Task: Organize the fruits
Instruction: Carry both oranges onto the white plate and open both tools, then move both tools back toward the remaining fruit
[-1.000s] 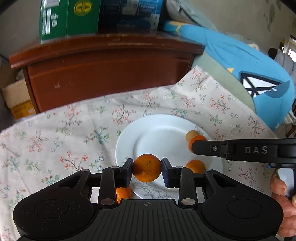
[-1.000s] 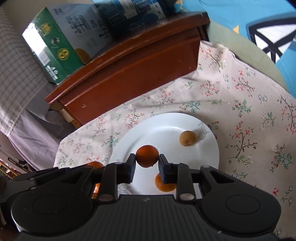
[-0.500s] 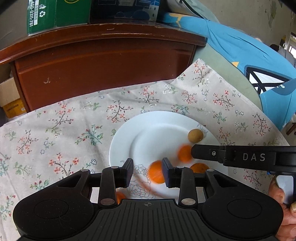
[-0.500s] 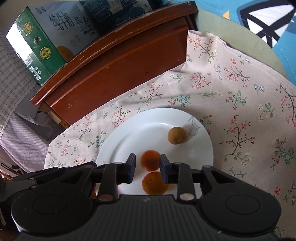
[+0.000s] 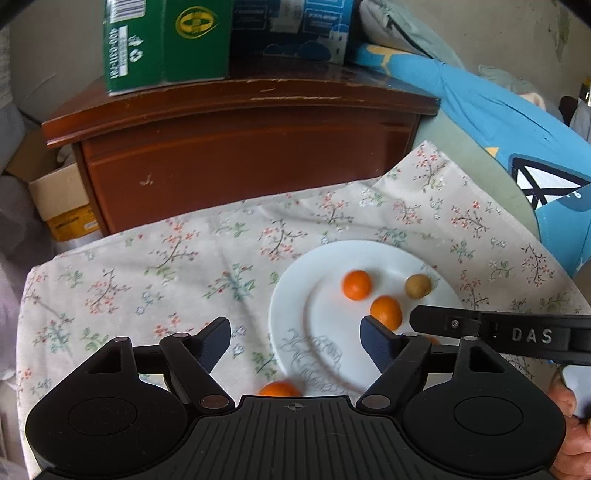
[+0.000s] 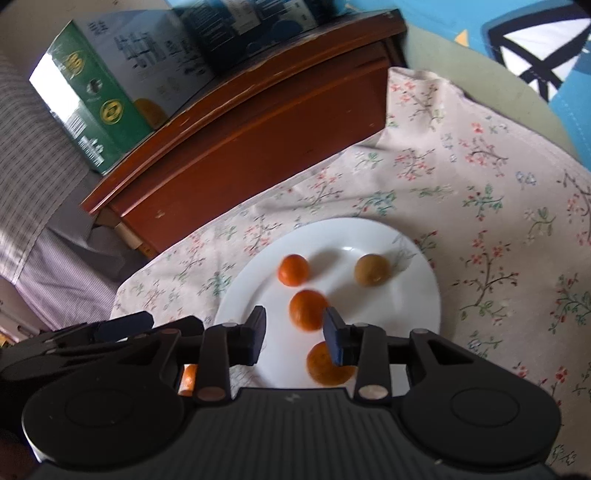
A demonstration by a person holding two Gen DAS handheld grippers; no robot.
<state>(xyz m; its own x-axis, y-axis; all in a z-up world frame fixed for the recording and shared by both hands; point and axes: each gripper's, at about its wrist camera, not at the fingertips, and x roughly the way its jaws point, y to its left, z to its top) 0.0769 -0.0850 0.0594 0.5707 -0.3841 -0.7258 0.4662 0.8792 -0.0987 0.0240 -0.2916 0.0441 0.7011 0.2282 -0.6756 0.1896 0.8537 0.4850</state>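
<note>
A white plate (image 5: 332, 339) (image 6: 413, 314) lies on the floral cloth. On it are three oranges (image 6: 293, 270) (image 6: 307, 309) (image 6: 327, 363) and a brownish-green fruit (image 6: 372, 269) (image 5: 417, 285). The left wrist view shows two of these oranges (image 5: 356, 284) (image 5: 386, 312). Another orange (image 5: 279, 388) (image 6: 188, 378) lies on the cloth beside the plate's near left edge. My left gripper (image 5: 295, 334) is wide open and empty above the plate's left edge. My right gripper (image 6: 294, 329) is open and empty above the near oranges; it also shows in the left wrist view (image 5: 517, 334).
A floral cloth (image 5: 166, 266) covers the table. Behind it stands a brown wooden cabinet (image 5: 240, 155) with a green box (image 5: 166, 40) and a blue box (image 5: 291, 26) on top. A blue cushion (image 5: 498, 122) lies at the right. A cardboard box (image 5: 59, 199) sits at the left.
Both grippers have let go of their oranges, which now lie on the plate. Both jaws have opened and both grippers have drawn back and up.
</note>
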